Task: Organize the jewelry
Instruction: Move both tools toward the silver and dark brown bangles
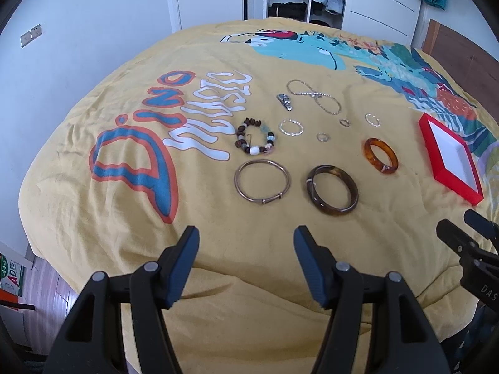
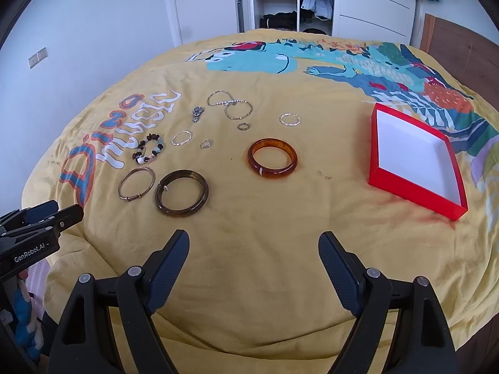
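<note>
We record a bed covered by a yellow quilt [image 2: 265,249] printed with a teal dinosaur and the words "Dino music" in blue-orange and white lettering. Behind it stand white walls, a white door [image 2: 205,3] with a black handle, an open wardrobe [image 2: 280,0] with folded and hanging clothes, and a wooden headboard [image 2: 461,50] at right. On the quilt we list: a dark brown bangle [image 2: 181,197], an amber bangle [image 2: 272,160], a thin metal bangle [image 2: 136,184], a beaded bracelet [image 2: 149,149], several small silver rings and a chain [image 2: 230,104], all lying apart. A red box [image 2: 416,162] with a white, empty interior sits to the right, well apart from the jewelry. Our left gripper [image 1: 246,265] stands wide, holding nothing; its side reads "GenRobot.AI". Our right gripper [image 2: 254,265] likewise stands wide and empty above bare quilt.
</note>
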Tool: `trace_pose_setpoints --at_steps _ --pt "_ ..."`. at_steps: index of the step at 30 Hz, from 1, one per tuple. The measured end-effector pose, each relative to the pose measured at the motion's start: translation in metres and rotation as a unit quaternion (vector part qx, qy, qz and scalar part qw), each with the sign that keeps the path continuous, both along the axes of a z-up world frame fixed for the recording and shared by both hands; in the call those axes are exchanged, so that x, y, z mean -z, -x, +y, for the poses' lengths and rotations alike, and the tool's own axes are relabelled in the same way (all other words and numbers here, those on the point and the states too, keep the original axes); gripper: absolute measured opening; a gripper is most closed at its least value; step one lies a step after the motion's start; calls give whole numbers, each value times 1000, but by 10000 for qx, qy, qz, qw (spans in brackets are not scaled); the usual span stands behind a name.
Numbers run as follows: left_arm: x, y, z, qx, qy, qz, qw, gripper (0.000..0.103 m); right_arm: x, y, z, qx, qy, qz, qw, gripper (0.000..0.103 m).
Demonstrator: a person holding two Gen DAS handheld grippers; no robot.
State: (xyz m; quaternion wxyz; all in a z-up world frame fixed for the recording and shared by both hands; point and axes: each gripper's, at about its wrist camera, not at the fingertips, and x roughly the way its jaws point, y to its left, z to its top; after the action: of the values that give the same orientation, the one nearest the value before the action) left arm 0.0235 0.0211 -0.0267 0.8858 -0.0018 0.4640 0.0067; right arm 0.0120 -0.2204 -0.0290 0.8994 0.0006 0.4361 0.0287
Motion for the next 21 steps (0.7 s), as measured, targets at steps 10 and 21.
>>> trace_pose_setpoints --at_steps 10,21 --pt "0 -16 6 -76 14 -59 10000 61 -4 -14 -1 -48 -118 29 9999 77" --pt "6 -37 9 -126 -4 -21 9999 61 2 -34 2 -91 -175 133 9997 77"
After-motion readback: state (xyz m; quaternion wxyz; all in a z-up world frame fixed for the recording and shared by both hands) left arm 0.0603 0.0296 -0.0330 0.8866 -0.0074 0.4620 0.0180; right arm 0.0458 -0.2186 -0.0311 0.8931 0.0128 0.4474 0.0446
